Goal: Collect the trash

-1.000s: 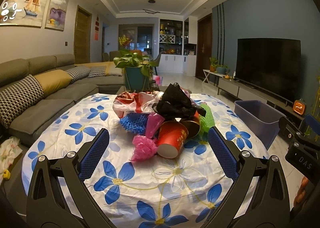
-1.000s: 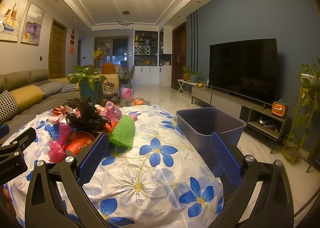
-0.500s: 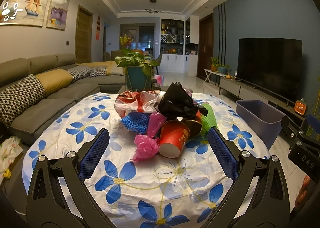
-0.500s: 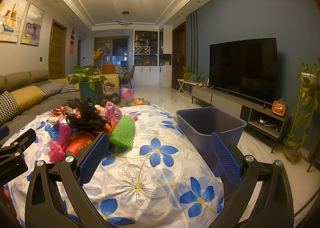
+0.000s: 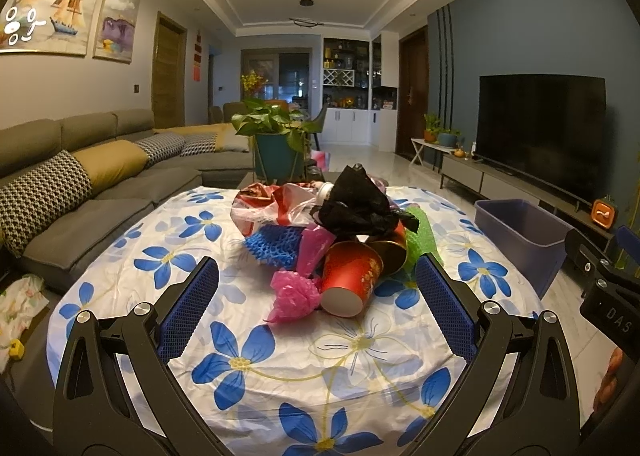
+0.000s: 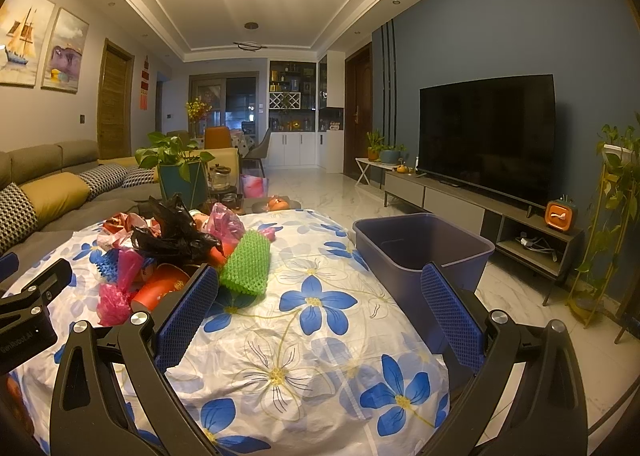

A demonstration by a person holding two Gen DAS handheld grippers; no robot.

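A heap of trash sits mid-table on the flowered cloth (image 5: 280, 360): a red paper cup (image 5: 350, 280) on its side, a pink bag (image 5: 294, 294), blue foam netting (image 5: 272, 244), a black bag (image 5: 358, 208), a red-and-clear bag (image 5: 272, 204) and green foam netting (image 6: 246, 262). A purple bin (image 6: 420, 246) stands off the table's right edge. My left gripper (image 5: 316, 288) is open and empty, just short of the cup. My right gripper (image 6: 320, 292) is open and empty, between the heap and the bin.
A grey sofa (image 5: 100, 192) with cushions runs along the left. A potted plant (image 5: 276, 144) stands behind the table. A TV (image 6: 486, 140) on a low console lines the right wall, with a plant stand (image 6: 608, 216) beside it.
The left gripper has edged slightly forward and up toward the heap. The right gripper has hardly moved. Both stay open.
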